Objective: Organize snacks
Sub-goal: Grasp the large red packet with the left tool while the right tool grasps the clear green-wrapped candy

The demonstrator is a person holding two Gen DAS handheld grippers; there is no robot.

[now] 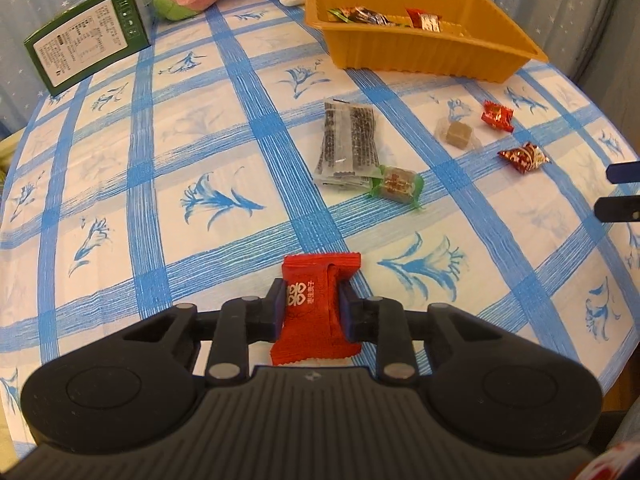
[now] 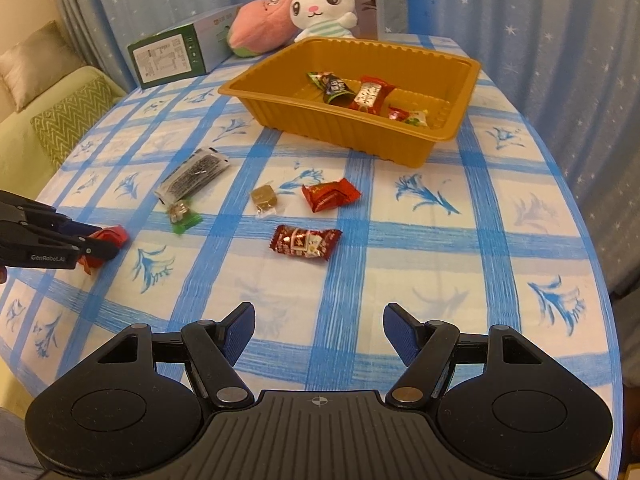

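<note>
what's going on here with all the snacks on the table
A person is sorting snacks into the yellow tray. The left tongs are shut on a red candy packet above the tablecloth. The right tongs hang open, holding nothing. A few snacks already lie in the tray; five more wait on the cloth, including a dark sesame bar.

Beyond my bench's blue-checked cloth [image 2: 420, 248] I see a green box [image 2: 168, 58] at ten o'clock, a pink plush [image 2: 260, 30] and white rabbit plush [image 2: 322, 8] at twelve, and a couch [image 2: 44, 120] at nine.
</note>
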